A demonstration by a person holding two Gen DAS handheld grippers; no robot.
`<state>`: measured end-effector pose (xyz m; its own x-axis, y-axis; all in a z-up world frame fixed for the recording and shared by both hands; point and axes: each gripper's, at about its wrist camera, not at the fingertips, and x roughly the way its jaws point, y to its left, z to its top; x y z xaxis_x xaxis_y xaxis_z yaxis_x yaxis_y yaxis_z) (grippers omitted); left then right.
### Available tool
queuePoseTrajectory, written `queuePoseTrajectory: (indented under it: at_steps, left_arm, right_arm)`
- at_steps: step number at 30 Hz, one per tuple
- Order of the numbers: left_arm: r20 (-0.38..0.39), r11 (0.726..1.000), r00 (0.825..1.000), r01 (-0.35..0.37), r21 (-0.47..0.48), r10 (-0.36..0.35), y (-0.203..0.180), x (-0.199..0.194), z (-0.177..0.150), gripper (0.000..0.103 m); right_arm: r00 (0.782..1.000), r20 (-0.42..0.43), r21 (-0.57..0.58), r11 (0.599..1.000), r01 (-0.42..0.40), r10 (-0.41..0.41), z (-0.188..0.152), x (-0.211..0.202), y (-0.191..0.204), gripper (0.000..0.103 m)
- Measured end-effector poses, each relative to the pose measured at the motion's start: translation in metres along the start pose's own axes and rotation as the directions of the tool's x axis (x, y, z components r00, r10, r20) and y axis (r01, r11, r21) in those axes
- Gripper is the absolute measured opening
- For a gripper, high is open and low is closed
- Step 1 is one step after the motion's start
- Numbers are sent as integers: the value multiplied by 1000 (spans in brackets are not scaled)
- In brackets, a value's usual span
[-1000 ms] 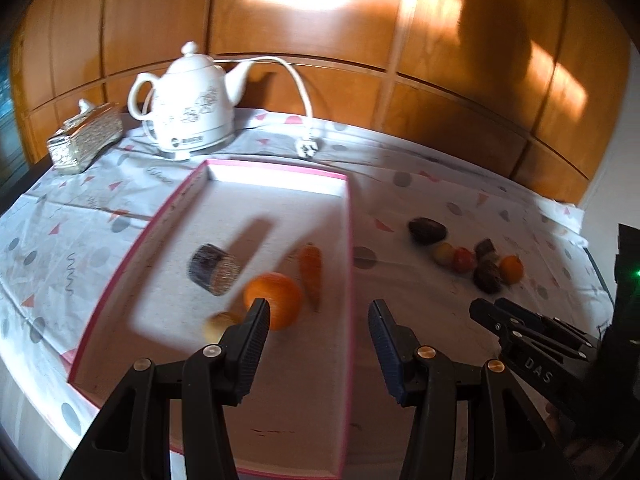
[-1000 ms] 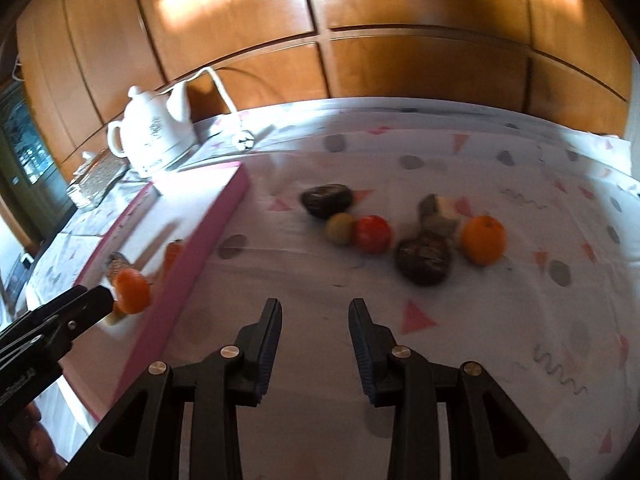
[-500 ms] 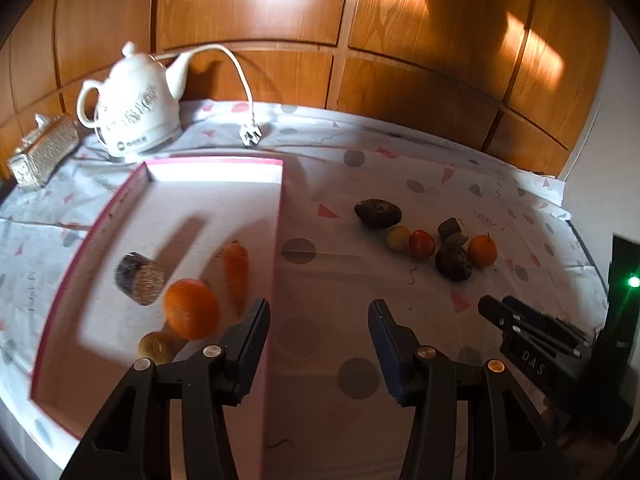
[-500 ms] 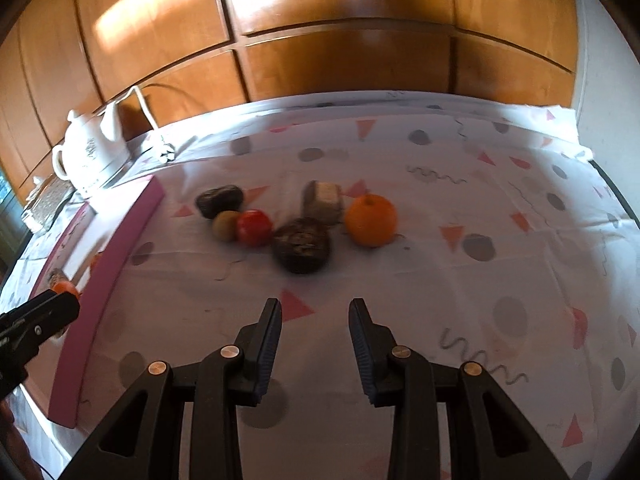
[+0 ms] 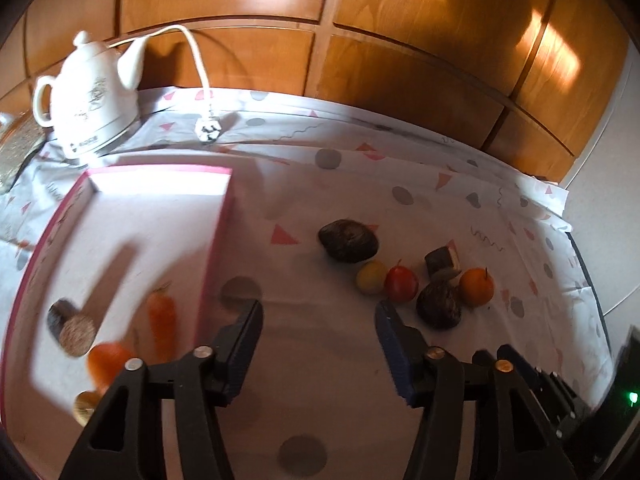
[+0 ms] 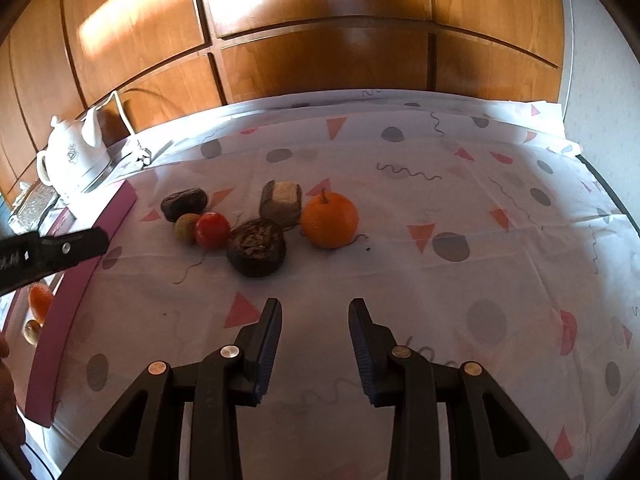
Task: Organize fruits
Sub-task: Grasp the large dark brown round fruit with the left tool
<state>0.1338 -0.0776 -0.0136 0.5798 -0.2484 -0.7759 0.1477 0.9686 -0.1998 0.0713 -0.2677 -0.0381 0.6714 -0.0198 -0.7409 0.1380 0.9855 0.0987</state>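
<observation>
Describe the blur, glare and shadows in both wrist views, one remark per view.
Left wrist view: the items in the pink-rimmed tray, such as the orange carrot, are smeared by motion blur, and sunlight washes out the tray's far end. Right wrist view: sharper, with the stemmed orange fruit crisp, warm sun patches on the wooden wall panels, and fisheye bending at the edges.

Glossy white ceramic kettle (image 5: pixel 94 98); varnished wood panelling (image 6: pixel 320 60); matt patterned cloth tablecloth (image 6: pixel 460 208).

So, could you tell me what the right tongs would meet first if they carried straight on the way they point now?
Probably the dark round fruit, slightly left of the line of the open right tongs; the orange sits just beyond, to the right. Depth is hard to judge here.
</observation>
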Motion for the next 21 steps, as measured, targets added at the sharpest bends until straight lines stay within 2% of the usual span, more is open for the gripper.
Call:
queuePoseTrajectory:
  at_steps: [4, 8, 12, 14, 18, 21]
  left_arm:
    - [-6, 1000, 1000, -1, 28, 1, -11, 18, 14, 62]
    - [-19, 1000, 1000, -7, 15, 7, -15, 34, 28, 63]
    - [-45, 1000, 999, 4, 2, -3, -20, 52, 43, 66]
    - [-61, 1000, 998, 11, 19, -9, -24, 62, 49, 71]
    - [-87, 1000, 996, -12, 19, 13, -27, 82, 54, 71]
    - [-126, 1000, 992, -12, 4, 13, -24, 99, 57, 66]
  right_arm:
    - [1000, 12, -15, 1000, 8, -8, 0, 2, -2, 35]
    - [1000, 16, -17, 1000, 5, -5, -2, 5, -4, 35]
    - [1000, 19, -10, 1000, -7, 7, -3, 6, -6, 35]
    - [1000, 15, -4, 1000, -15, 15, -4, 8, -7, 35]
    - [999, 20, 3, 1000, -26, 26, -5, 9, -9, 35]
    - [999, 20, 7, 999, -34, 34, -5, 11, -9, 36]
